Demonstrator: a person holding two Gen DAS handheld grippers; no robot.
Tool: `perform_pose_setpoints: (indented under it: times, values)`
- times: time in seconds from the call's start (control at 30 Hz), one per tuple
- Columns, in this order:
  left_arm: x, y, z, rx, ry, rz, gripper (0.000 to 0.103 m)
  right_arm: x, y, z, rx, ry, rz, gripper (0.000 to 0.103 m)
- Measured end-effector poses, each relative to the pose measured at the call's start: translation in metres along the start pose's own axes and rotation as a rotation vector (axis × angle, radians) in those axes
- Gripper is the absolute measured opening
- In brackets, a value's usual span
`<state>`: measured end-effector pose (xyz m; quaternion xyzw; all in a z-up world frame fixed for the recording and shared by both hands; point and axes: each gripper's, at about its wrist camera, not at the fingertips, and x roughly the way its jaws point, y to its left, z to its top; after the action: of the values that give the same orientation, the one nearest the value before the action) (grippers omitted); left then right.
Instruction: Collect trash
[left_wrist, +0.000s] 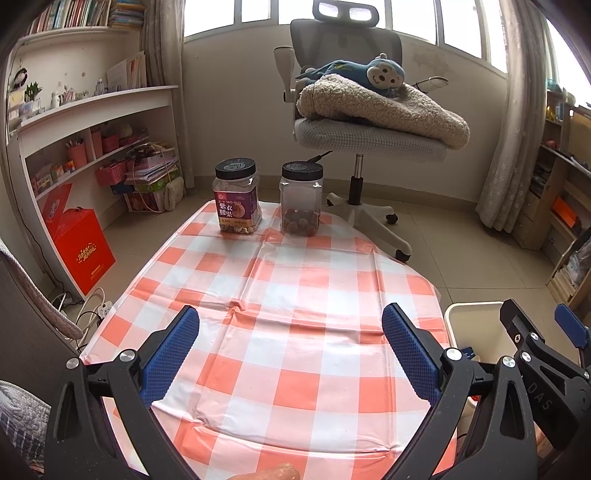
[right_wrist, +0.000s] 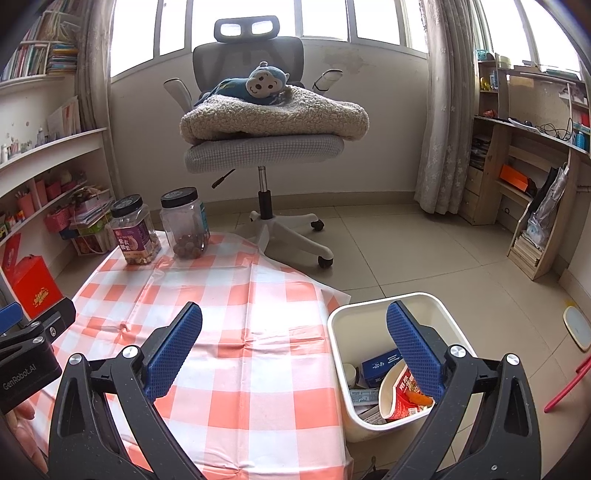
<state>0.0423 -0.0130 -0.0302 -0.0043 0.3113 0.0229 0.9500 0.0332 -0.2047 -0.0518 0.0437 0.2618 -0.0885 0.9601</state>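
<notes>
A cream trash bin (right_wrist: 341, 328) stands on the floor at the table's right edge; its rim also shows in the left wrist view (left_wrist: 476, 308). It holds a red and white noodle cup (right_wrist: 399, 397), a blue box (right_wrist: 380, 363) and other wrappers. My right gripper (right_wrist: 293, 325) is open and empty, over the table's right edge and the bin. My left gripper (left_wrist: 290, 328) is open and empty above the checked tablecloth (left_wrist: 295, 295). An orange-brown item (left_wrist: 273, 472) shows at the bottom edge of the left wrist view.
Two black-lidded plastic jars stand at the table's far end: one purple-labelled with nuts (left_wrist: 236, 199), one with brown round snacks (left_wrist: 300, 201). An office chair (right_wrist: 262, 147) with a blanket and monkey plush stands beyond. Shelves line both walls. A red box (left_wrist: 79, 247) stands left.
</notes>
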Motion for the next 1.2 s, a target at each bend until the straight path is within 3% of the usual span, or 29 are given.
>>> perform_pose_setpoints:
  times: [1.2]
  values:
    - [0.0017, -0.0013, -0.0002, -0.007, 0.011, -0.002, 0.096, 0.0011, 0.0002, -0.0003, 0.003, 0.005, 0.003, 0.096]
